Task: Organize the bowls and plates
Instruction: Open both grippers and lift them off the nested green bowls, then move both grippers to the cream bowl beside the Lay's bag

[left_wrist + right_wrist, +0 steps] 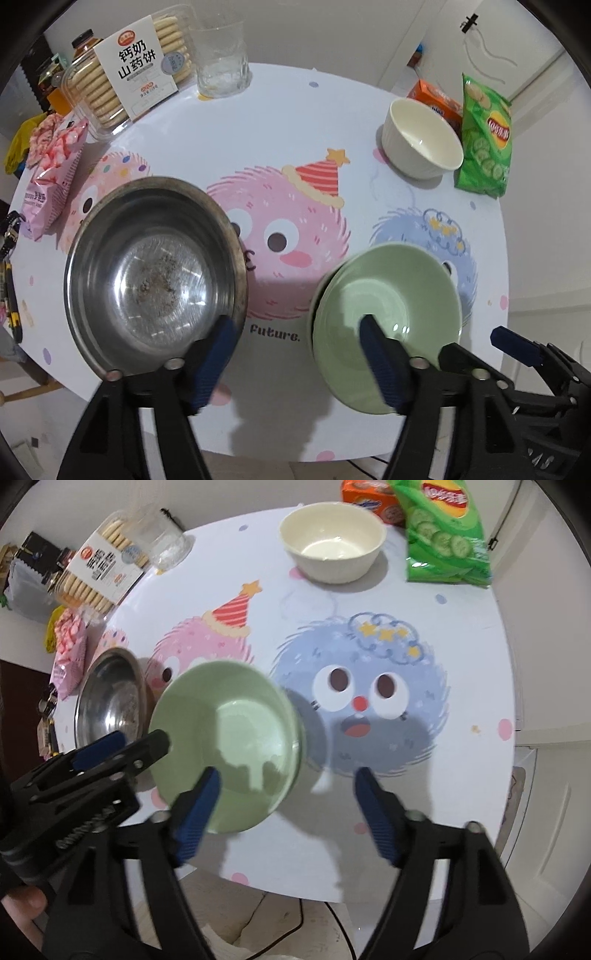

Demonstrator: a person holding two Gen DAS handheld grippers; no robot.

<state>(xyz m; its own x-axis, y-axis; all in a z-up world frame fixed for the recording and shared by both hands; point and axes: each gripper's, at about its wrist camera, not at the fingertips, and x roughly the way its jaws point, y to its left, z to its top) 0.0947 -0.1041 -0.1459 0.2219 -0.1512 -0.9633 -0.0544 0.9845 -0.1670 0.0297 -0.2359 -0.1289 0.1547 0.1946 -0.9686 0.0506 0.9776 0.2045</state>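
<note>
A steel bowl (151, 273) sits at the table's front left; it also shows in the right wrist view (110, 698). A green bowl (388, 314) sits tilted near the front edge, also seen in the right wrist view (225, 742). A cream bowl (421, 142) stands at the far right, also in the right wrist view (332, 539). My left gripper (295, 354) is open, with the steel bowl's rim by its left finger and the green bowl by its right finger. My right gripper (284, 805) is open and empty, its left finger over the green bowl's rim.
A biscuit box (136, 74), a glass (221, 59), a pink snack bag (51, 170), a green crisps bag (484, 144) and an orange box (436, 98) line the round table's far side. The table's front edge (258, 439) is close below the grippers.
</note>
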